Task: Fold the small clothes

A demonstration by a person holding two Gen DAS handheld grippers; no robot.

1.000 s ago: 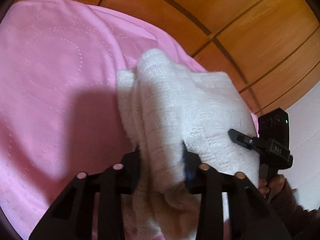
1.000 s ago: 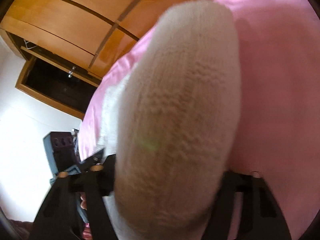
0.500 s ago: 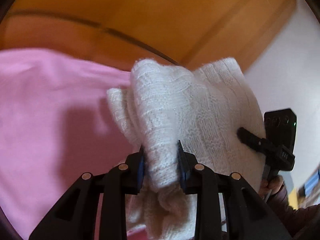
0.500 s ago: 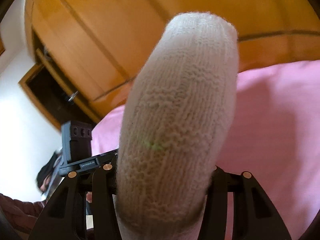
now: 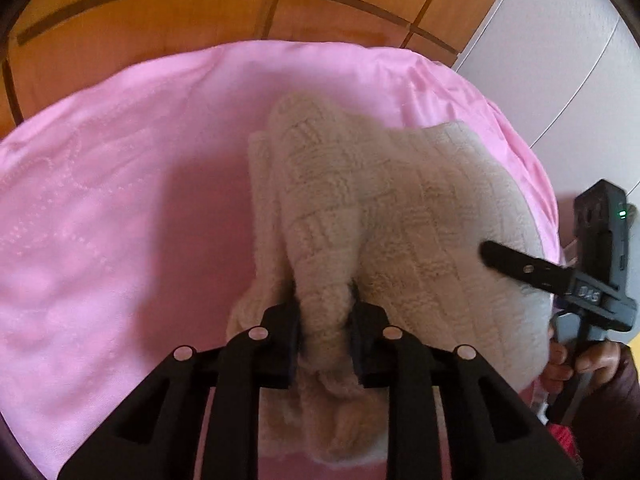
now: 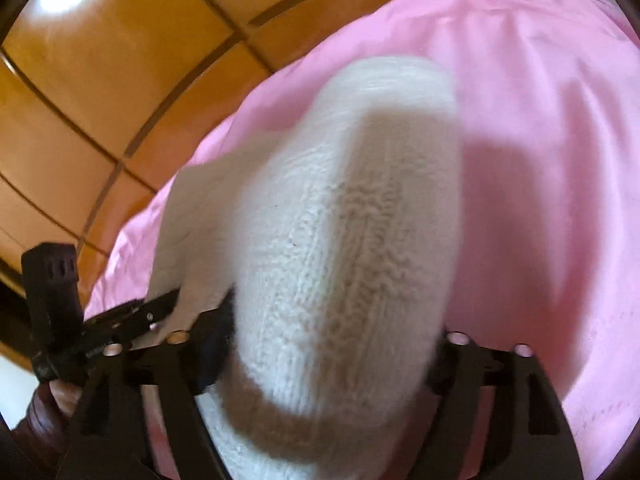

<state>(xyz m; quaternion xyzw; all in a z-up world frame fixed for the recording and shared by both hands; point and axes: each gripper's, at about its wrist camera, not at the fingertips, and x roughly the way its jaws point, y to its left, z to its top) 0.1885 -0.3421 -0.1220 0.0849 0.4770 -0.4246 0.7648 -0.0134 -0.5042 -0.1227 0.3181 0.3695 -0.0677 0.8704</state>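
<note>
A cream knitted garment (image 5: 384,216) is bunched and held up over the pink bedsheet (image 5: 120,200). My left gripper (image 5: 325,300) is shut on a fold of it at its near edge. My right gripper (image 6: 332,320) is shut on another thick fold of the same garment (image 6: 344,240), which fills the middle of the right wrist view and hides the fingertips. The right gripper also shows at the right of the left wrist view (image 5: 520,266), and the left gripper at the left of the right wrist view (image 6: 132,316). The two grippers are close together.
The pink sheet (image 6: 540,120) covers the bed under the garment. Wooden wardrobe panels (image 5: 160,8) stand behind the bed. A white wall or door (image 5: 560,60) is at the right. The person's hand (image 5: 580,364) holds the right gripper's handle.
Both grippers have tilted down from facing the wardrobe toward the bed, still holding the garment. The garment now hangs lower over the pink sheet.
</note>
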